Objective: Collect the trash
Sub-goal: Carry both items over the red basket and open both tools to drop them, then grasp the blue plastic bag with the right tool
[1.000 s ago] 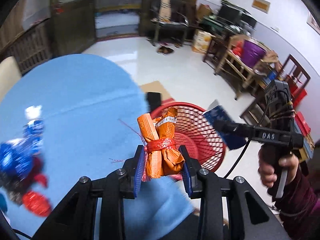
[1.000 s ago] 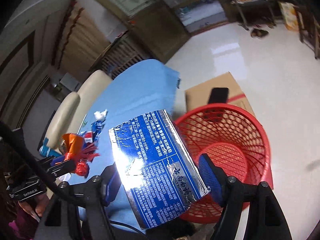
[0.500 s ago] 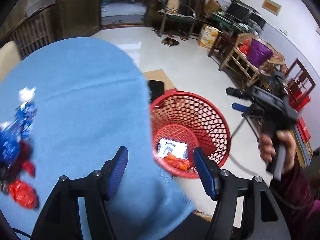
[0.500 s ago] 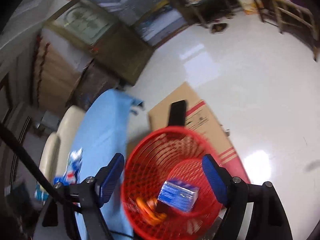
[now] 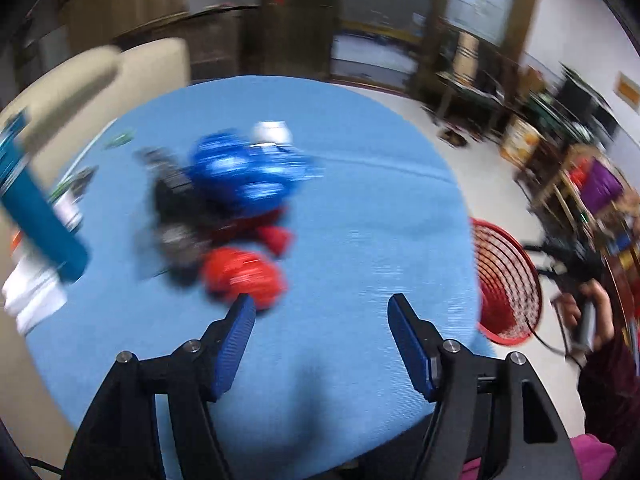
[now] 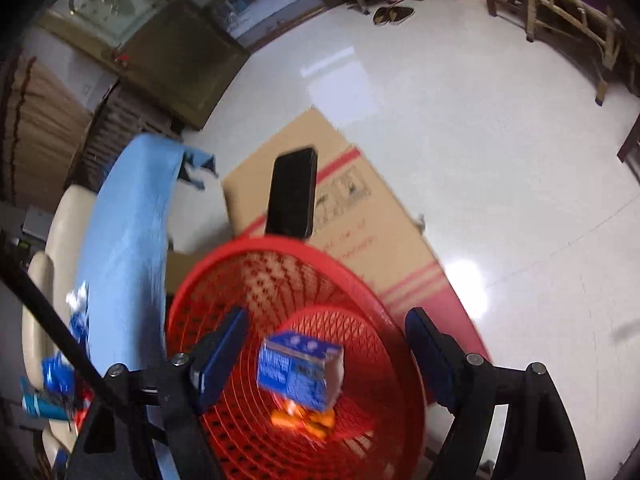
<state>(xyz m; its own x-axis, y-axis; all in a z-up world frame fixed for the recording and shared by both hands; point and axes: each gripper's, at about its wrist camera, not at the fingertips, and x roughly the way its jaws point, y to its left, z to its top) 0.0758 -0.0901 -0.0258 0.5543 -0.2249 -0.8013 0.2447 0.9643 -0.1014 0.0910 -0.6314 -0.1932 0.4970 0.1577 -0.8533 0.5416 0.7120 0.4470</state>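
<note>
My left gripper (image 5: 322, 312) stands open and empty over the blue round table (image 5: 360, 240). Just ahead of its left finger lies a blurred trash pile: a red wrapper (image 5: 240, 276), a blue wrapper (image 5: 248, 172) and something black (image 5: 176, 208). My right gripper (image 6: 326, 320) is open above the red mesh basket (image 6: 360, 280) on the floor. Inside the basket lie a blue carton (image 6: 300, 372) and an orange wrapper bundle (image 6: 304, 420), touching neither finger. The left wrist view shows the basket (image 5: 508, 280) beside the table's right edge.
A teal cylinder (image 5: 40, 216) and white tissue (image 5: 32, 296) sit at the table's left. Behind the basket a black phone (image 6: 292, 192) lies on flattened cardboard (image 6: 360, 220). Cream chairs (image 5: 100, 76) stand beyond the table. A person's hand (image 5: 588, 312) holds the right gripper.
The left gripper opened, dropped the orange bundle into the basket and swung left over the table toward the pile. The right gripper let the blue carton fall in and sank toward the basket.
</note>
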